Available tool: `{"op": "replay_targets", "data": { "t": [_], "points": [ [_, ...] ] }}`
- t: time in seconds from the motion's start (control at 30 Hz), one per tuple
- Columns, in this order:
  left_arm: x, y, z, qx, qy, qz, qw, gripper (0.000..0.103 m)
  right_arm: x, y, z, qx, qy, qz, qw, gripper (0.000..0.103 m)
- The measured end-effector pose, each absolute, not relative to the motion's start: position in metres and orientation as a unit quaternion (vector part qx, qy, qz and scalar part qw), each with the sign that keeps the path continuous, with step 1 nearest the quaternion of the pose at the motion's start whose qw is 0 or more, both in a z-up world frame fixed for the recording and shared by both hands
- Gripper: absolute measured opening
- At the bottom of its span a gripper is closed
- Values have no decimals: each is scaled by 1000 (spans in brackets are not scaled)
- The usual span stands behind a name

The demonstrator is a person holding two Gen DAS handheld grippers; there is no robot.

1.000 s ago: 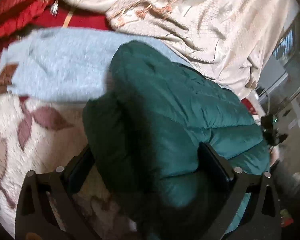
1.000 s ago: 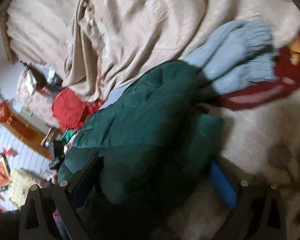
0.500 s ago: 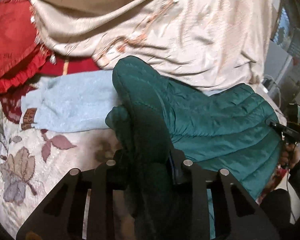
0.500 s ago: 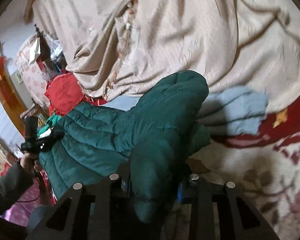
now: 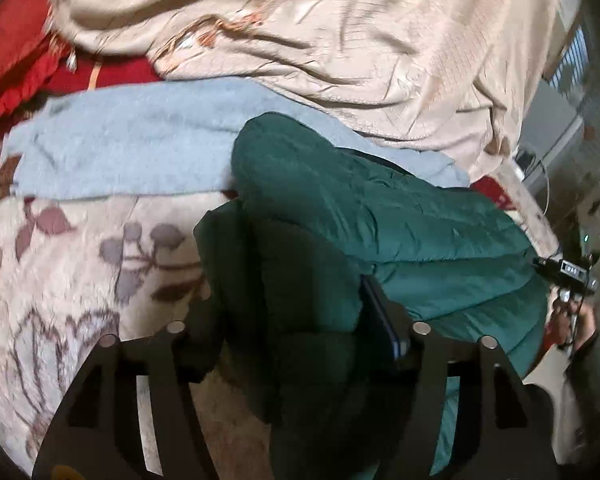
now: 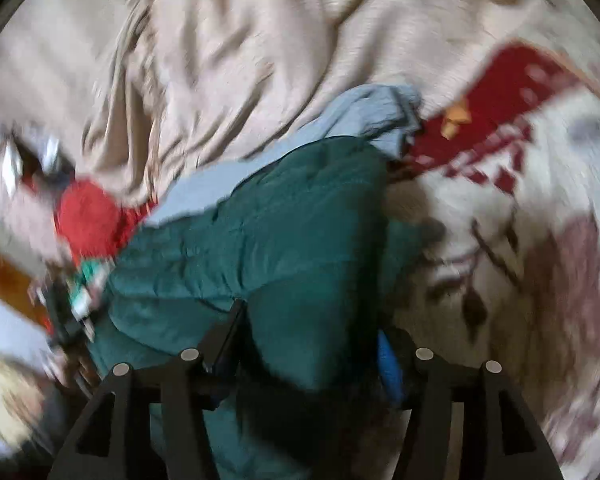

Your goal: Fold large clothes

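Observation:
A dark green quilted puffer jacket [image 5: 380,220] lies on a floral blanket and runs to the right. My left gripper [image 5: 292,320] is shut on a bunched fold of the jacket at its near left end. In the right wrist view the same jacket [image 6: 280,232] runs to the left, and my right gripper [image 6: 308,344] is shut on a thick fold of it. A light blue sweater [image 5: 132,140] lies just behind the jacket; it also shows in the right wrist view [image 6: 364,116].
A beige cover [image 5: 340,40] is heaped at the back. Red cloth [image 5: 16,52] lies at the far left. The cream floral blanket [image 5: 68,260] covers the near surface. A person's hand holding a device [image 5: 568,280] is at the right edge.
Both grippers, open around the jacket a second ago, closed on its folds and stay shut. Both views have since swung and come lower and closer to the blanket; the right view is blurred.

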State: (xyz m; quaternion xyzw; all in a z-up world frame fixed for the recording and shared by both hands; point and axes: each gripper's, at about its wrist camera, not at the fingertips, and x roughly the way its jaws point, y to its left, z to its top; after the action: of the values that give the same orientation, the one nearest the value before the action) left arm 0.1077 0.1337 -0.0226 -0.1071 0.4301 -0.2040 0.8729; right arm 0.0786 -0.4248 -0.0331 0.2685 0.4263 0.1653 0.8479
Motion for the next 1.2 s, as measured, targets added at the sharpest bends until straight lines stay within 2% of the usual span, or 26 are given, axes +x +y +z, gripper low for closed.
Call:
{"op": "replay_targets", "data": {
  "t": [0.1,0.17,0.2,0.23,0.27,0.37,0.53,0.8,1.2],
  "points": [
    [98,139,-2,-89,423,-191,881,64,52,-427,8,256,388,130,875,57],
    [83,145,25,-68,388,-165,904,65,23,-407,48,186,367,92,907,60],
    [72,145,40,-61,366,-151,916,66,11,-395,61,156,364,78,915,67],
    [60,143,55,-55,343,-141,927,76,-2,-385,71,132,362,66,920,92],
    [47,138,67,-49,320,-137,936,87,-19,-364,83,102,355,54,928,103],
    [9,110,94,-35,283,-145,948,103,-56,-318,94,54,343,28,937,103],
    [-40,41,88,44,338,-90,936,103,-94,-276,79,45,366,-22,929,103],
    [-97,5,66,29,372,-95,923,103,-146,-240,70,10,383,-13,924,103],
    [-131,-13,87,59,335,-85,937,103,-176,-238,102,8,343,-11,939,103]
  ]
}}
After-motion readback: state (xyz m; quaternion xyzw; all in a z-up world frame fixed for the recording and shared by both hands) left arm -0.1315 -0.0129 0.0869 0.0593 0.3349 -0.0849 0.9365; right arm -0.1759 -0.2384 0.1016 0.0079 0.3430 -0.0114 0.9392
